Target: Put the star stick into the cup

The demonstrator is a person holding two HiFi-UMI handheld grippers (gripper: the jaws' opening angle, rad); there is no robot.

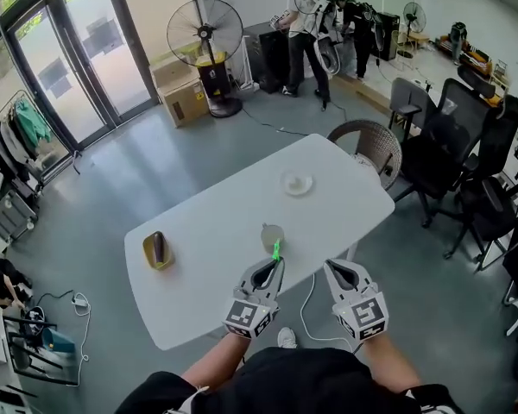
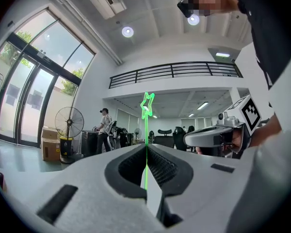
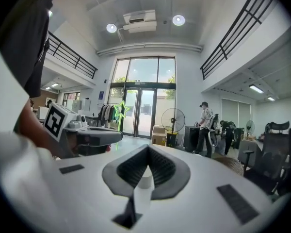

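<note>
A thin green stick with a star outline on top stands upright between the jaws of my left gripper, which is shut on it. In the head view the star stick shows just in front of a small beige cup on the white table, with the left gripper at the near edge. My right gripper hovers beside it to the right, jaws shut with nothing held. In the right gripper view, its jaws meet, and the star stick appears at left.
A yellow dish holding a dark object sits on the table's left. A white dish lies farther back. Chairs crowd the table's far right end. A standing fan, boxes and a person are far behind.
</note>
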